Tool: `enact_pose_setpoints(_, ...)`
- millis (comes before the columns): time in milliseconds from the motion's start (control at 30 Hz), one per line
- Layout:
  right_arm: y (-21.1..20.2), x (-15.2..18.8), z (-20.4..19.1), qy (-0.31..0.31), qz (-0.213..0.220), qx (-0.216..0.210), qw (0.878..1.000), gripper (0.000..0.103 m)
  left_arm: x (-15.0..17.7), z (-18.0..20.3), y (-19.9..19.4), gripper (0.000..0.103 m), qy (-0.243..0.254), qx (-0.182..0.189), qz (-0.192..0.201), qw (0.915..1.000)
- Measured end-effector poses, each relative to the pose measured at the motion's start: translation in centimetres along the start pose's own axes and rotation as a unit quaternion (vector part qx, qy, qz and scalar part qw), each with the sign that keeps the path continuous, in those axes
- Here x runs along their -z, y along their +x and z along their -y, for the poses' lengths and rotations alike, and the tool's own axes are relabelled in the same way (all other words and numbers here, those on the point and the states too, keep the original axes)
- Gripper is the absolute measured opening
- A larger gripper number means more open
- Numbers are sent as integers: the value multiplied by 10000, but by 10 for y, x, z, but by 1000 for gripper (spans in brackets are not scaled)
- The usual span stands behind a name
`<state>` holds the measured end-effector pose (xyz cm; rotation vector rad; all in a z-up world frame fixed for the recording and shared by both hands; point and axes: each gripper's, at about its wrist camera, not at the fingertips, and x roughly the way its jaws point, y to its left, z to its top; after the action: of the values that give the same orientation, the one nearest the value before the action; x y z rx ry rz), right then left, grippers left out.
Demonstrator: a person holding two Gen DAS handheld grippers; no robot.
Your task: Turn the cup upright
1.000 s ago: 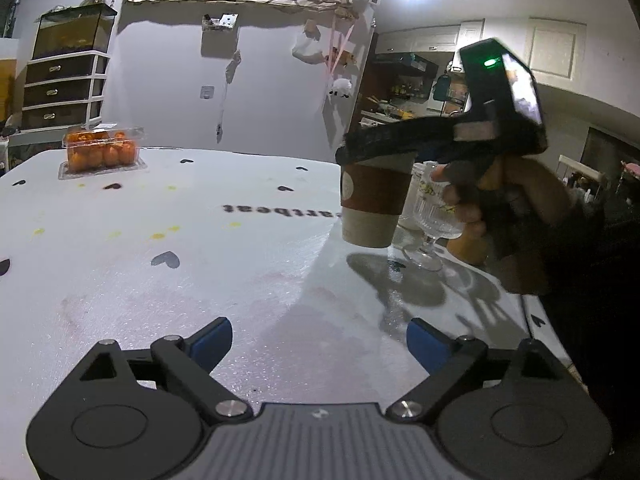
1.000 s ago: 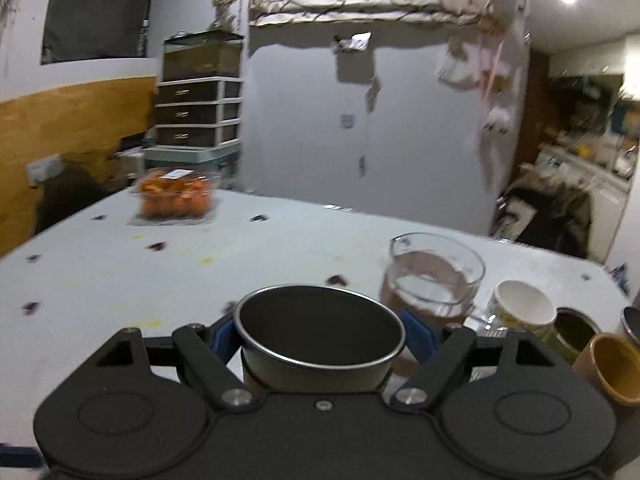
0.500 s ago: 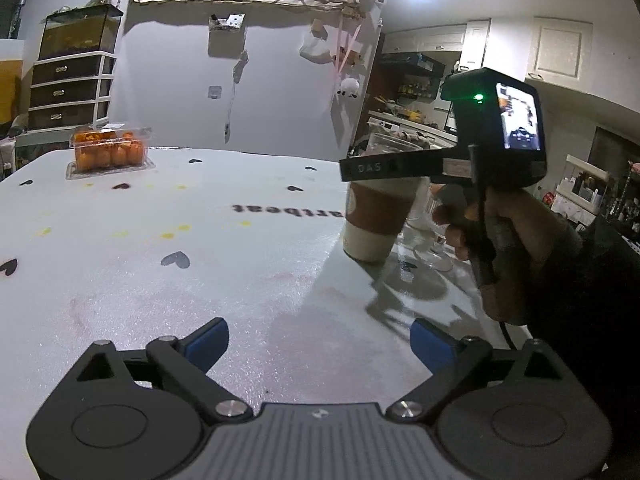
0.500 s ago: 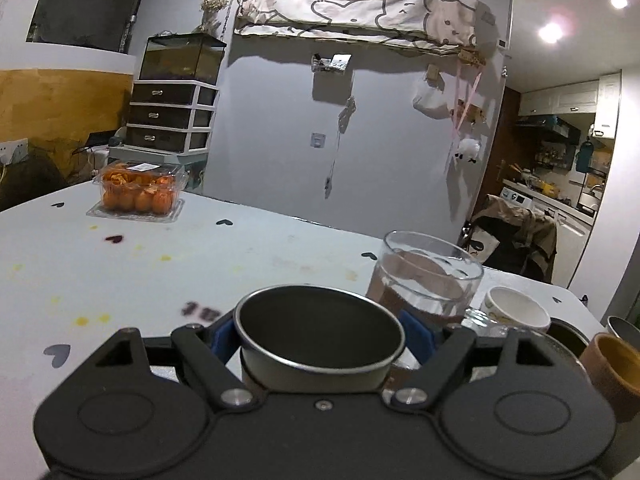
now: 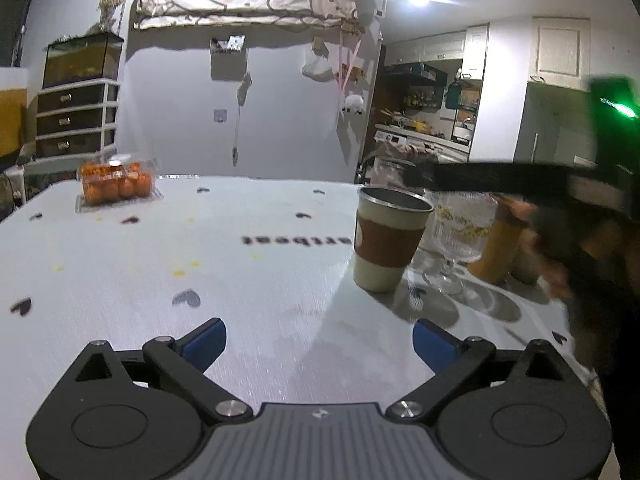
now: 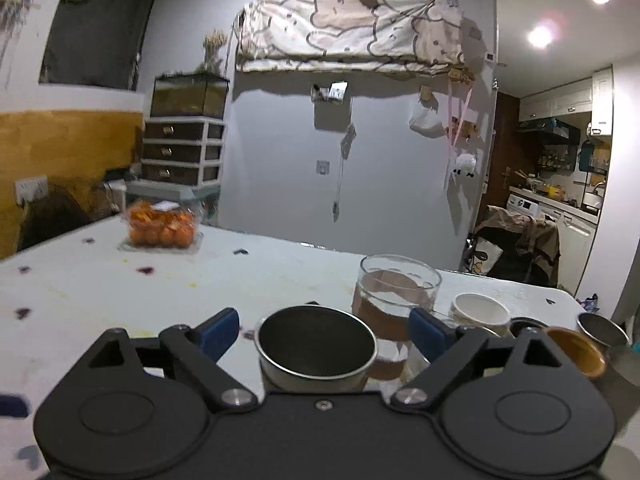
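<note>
Cup (image 5: 387, 238) is standing upright, mouth up, on the table (image 5: 240, 280) beside a stemmed glass (image 5: 456, 236). Right gripper (image 6: 322, 328) is hanging with fingers spread wide either side of it, not touching. Left gripper (image 5: 320, 338) is hovering spread apart, holding nothing.

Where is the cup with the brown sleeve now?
In the left wrist view the cup stands upright on the white table, right of centre, just left of the stemmed glass.
</note>
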<state>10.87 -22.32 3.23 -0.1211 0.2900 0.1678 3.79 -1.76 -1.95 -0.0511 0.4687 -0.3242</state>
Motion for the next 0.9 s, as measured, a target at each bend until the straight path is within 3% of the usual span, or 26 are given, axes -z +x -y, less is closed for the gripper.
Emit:
enact_pose_setpoints(400,-88,35,27,504,428,245,9975,96,-14,13,-3,103,107,-606,483,9969)
enact_pose_setpoints(900,-119,72,34,554,299,618,9961,103,-4,33,-18,103,349,-731,583,9950)
